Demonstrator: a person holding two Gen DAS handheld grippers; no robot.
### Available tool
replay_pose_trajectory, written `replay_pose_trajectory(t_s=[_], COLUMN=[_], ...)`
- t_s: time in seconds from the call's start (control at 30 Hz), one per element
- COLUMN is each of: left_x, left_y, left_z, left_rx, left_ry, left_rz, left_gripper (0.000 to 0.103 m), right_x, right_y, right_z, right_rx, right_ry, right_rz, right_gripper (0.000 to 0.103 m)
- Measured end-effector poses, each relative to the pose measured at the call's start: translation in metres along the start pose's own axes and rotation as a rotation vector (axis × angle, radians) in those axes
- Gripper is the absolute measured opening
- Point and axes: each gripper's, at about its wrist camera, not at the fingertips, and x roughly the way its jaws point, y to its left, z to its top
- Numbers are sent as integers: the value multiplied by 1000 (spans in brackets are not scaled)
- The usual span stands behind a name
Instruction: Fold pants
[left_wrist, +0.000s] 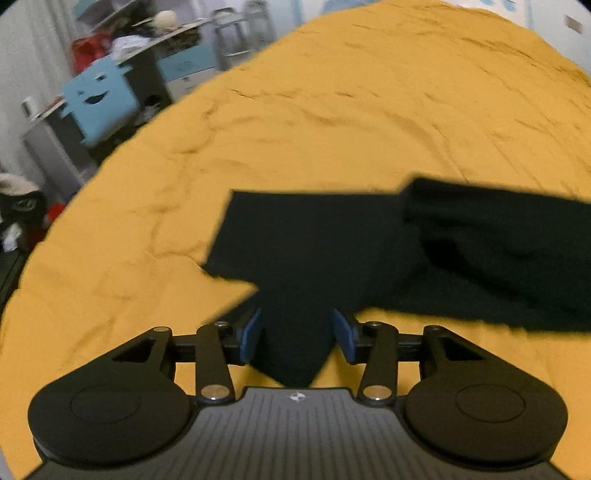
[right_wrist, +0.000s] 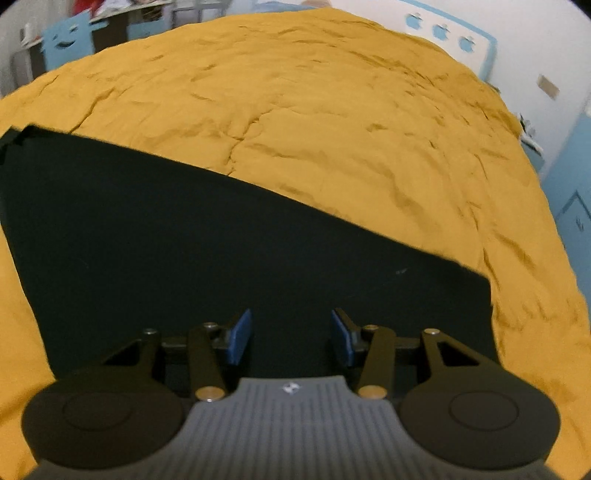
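Note:
Black pants (left_wrist: 332, 236) lie on the mustard-yellow bedspread (left_wrist: 295, 129). In the left wrist view a bunched corner of the pants runs between the blue pads of my left gripper (left_wrist: 297, 338), which holds it lifted; a raised fold of the pants (left_wrist: 498, 240) hangs at the right. In the right wrist view the pants (right_wrist: 184, 240) lie flat as a wide dark panel. My right gripper (right_wrist: 291, 338) hovers over their near edge with its jaws apart; whether fabric is pinched cannot be told.
The yellow bedspread (right_wrist: 332, 129) is wrinkled and fills most of both views. Beyond the bed's left edge stand a blue smiling-face box (left_wrist: 98, 103), cluttered shelves (left_wrist: 155, 40) and a plush toy (left_wrist: 18, 206). A white wall with blue apple shapes (right_wrist: 439, 27) lies far right.

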Motion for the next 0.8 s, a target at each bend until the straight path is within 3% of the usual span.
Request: replay_pose_trajectory(t_s=[0.07, 0.13, 0.27, 0.4, 0.6, 0.67, 0.7, 0.8], left_x=[5, 9, -1, 3, 48, 64, 71, 78], left_y=[-5, -7, 10, 36, 62, 61, 60, 64], left_z=[-9, -14, -3, 33, 86, 94, 95, 93], left_rx=[41, 77, 70, 67, 33, 20, 20, -24], left_ry=[14, 21, -37, -74, -82, -90, -86, -70], left_rz=[5, 40, 38, 92, 191, 237, 257, 296], left_gripper=[45, 3, 1, 1, 2, 8, 17, 30], right_x=[0, 2, 2, 2, -3, -7, -9, -18], right_y=[0, 0, 1, 4, 9, 13, 15, 24], right_z=[-1, -1, 1, 0, -2, -3, -3, -3], right_rx=[23, 32, 32, 23, 16, 16, 17, 7], right_ry=[11, 27, 38, 39, 43, 38, 36, 23], right_rz=[-19, -41, -74, -95, -113, -117, -114, -100], right_gripper=[44, 44, 44, 44, 44, 44, 44, 44])
